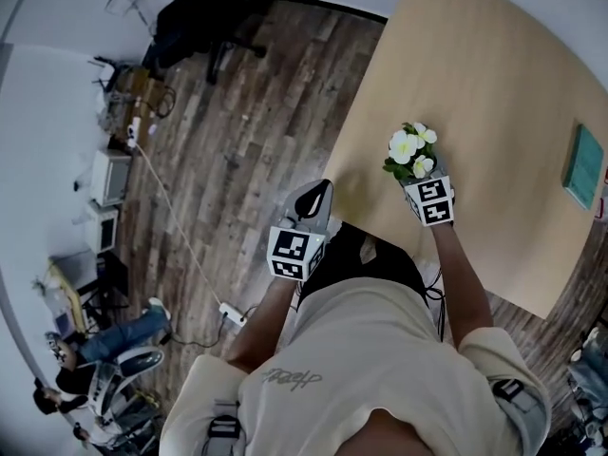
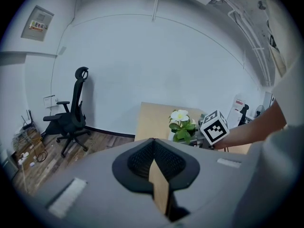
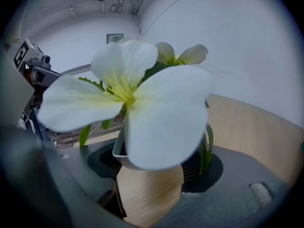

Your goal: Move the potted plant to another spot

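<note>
Right gripper [image 1: 424,180] is clamped on the small white pot of the white-flowered potted plant [image 1: 410,152], with the pot wedged between its jaws. The plant is over the light wooden surface [image 1: 484,65], near the person's edge. Whether its base touches is hard to tell. Left gripper [image 1: 321,193], jaws together and empty, hangs just off that edge above the dark plank floor [image 1: 237,131].

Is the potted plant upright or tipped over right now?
Upright: the potted plant shows its flowers on top and leaves below, and its pot sits rim-up, clamped between the jaws of the right gripper.
</note>
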